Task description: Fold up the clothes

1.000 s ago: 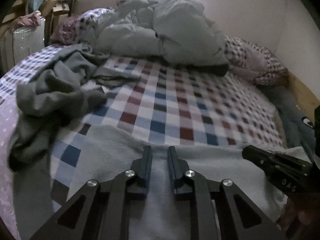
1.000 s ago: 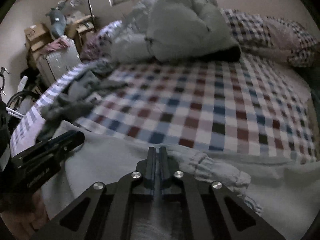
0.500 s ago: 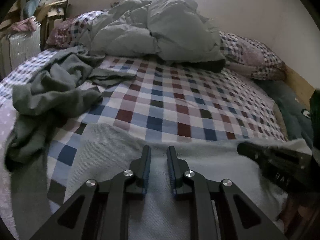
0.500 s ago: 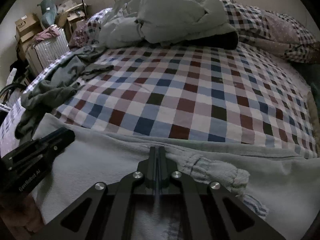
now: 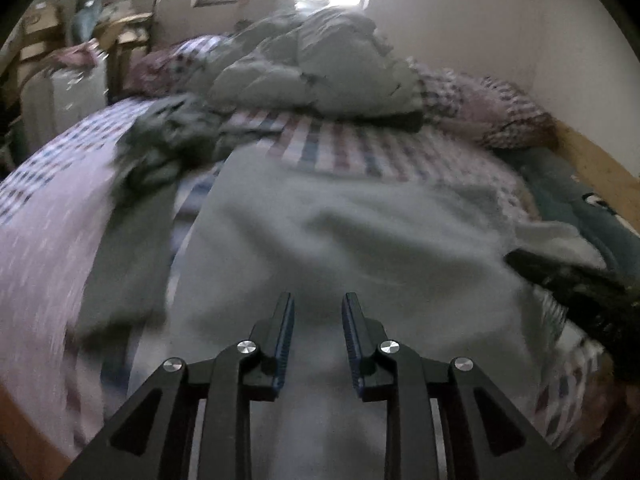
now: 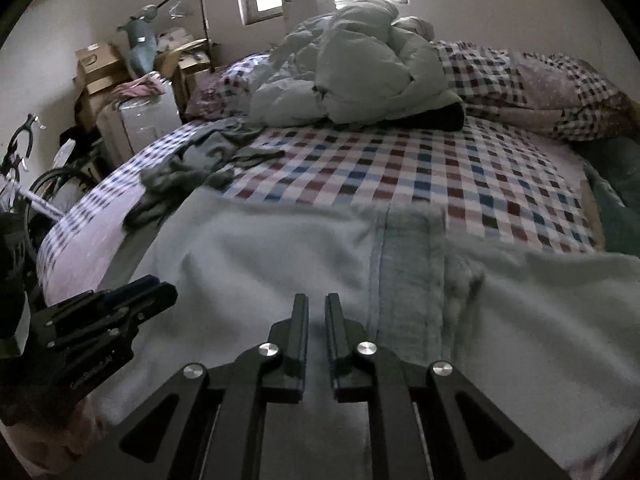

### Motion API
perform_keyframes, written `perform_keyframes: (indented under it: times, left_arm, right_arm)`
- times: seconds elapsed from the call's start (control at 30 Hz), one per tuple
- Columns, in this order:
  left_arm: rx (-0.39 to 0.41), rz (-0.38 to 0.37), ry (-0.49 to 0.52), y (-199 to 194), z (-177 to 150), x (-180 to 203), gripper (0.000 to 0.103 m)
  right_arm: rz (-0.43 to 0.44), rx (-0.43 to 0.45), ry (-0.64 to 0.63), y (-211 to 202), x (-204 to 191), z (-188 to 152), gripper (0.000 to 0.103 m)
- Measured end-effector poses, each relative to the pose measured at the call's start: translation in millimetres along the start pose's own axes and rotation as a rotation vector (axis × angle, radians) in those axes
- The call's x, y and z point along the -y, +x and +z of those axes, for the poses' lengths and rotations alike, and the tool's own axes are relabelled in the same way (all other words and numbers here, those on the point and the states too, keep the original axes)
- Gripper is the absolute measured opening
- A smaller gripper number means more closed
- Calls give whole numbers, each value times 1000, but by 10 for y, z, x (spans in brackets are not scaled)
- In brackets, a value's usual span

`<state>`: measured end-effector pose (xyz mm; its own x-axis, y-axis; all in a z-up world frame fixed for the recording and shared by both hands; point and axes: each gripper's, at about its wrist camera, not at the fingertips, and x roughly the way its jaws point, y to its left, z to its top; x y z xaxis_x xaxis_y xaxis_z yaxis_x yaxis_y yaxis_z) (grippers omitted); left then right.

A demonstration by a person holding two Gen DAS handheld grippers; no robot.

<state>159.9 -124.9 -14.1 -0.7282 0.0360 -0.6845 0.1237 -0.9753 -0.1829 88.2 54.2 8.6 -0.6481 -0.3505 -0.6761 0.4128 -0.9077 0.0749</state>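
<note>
On the bed: the pale garment (image 6: pixel 280 248) now lies spread over the checked sheet (image 6: pixel 460 176).
Left gripper (image 5: pixel 316 312): jaws apart, holding nothing.
Right gripper (image 6: pixel 317 314): pinched shut 0.5 s ago, now slightly apart, cloth released.
Meaning: probably one fold was laid down.

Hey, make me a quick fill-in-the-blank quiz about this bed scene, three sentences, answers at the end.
1. The pale garment lies spread on a bed sheet with a ____ pattern.
2. The jaws of the left gripper and the right gripper are both ____, holding nothing.
3. The crumpled dark grey clothes lie to the ____ of the pale garment in both views.

Missing words: checked; open; left
</note>
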Motion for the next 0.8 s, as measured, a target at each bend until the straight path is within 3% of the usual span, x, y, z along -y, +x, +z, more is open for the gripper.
perform_keyframes:
  times: [0.17,0.27,0.53,0.63,0.67,0.7,0.73,0.77,0.8]
  left_arm:
    - [-40,75,-48,-148,-346,-19,26]
    - [-53,105,-40,-168,-395,-4,26]
    - [-25,228,86,-260,-465,254,25]
    - [11,208,168,-358,-473,505,26]
    - [28,195,197,-399,-474,612,27]
    - [43,183,224,-436,-475,712,32]
    - [57,172,241,-465,-475,806,45]
    - [72,151,258,-495,-474,931,54]
    - [88,131,274,-526,-472,1057,65]
  right_arm:
    - [16,4,-20,-258,-27,-312,8]
    - [15,-37,-45,-202,-1,-447,7]
    - [91,-90,-67,-140,116,-604,6]
    - [88,-51,-73,-352,266,-549,6]
    - [84,-36,-75,-430,322,-527,12]
    - [81,-20,-76,-508,378,-505,18]
    - [77,-5,-78,-585,434,-484,35]
    - [73,11,-80,-663,490,-462,42]
    - [70,26,-82,-740,546,-440,42]
